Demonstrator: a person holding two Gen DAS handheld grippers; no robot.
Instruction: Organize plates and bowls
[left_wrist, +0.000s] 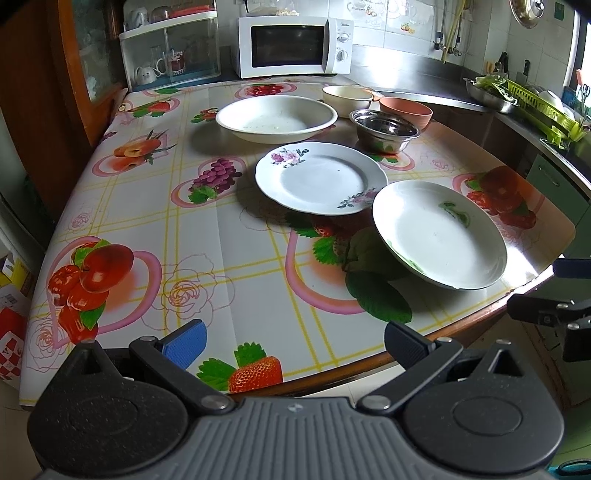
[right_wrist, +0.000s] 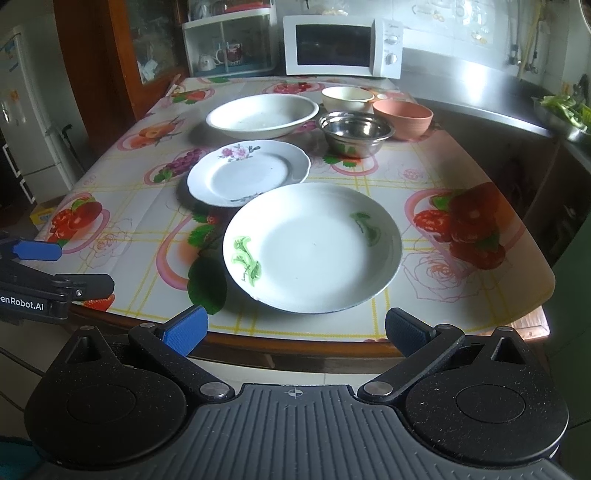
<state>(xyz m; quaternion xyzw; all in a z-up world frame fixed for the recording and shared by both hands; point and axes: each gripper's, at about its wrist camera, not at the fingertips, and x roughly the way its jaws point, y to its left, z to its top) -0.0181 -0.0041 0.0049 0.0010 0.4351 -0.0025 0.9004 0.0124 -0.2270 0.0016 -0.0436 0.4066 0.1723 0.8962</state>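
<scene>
Three plates lie on the fruit-print table (left_wrist: 184, 229) (right_wrist: 443, 177): a deep white plate with green leaves (left_wrist: 439, 234) (right_wrist: 312, 247) nearest, a pink-flowered plate (left_wrist: 319, 177) (right_wrist: 247, 171) behind it, a large white plate (left_wrist: 277, 118) (right_wrist: 262, 115) farther back. A steel bowl (left_wrist: 384, 130) (right_wrist: 356, 132), a terracotta bowl (left_wrist: 406, 110) (right_wrist: 402, 119) and a cream bowl (left_wrist: 347, 95) (right_wrist: 347, 96) stand at the back right. My left gripper (left_wrist: 295, 343) (right_wrist: 55, 266) is open and empty at the front edge. My right gripper (right_wrist: 295, 330) (left_wrist: 554, 288) is open and empty before the leaf plate.
A white microwave (left_wrist: 293, 46) (right_wrist: 341, 46) and a clear cup cabinet (left_wrist: 170, 50) (right_wrist: 229, 42) stand at the table's far end. A steel counter (left_wrist: 424, 79) with a green dish rack (left_wrist: 543, 107) runs along the right. A fridge (right_wrist: 33, 110) stands left.
</scene>
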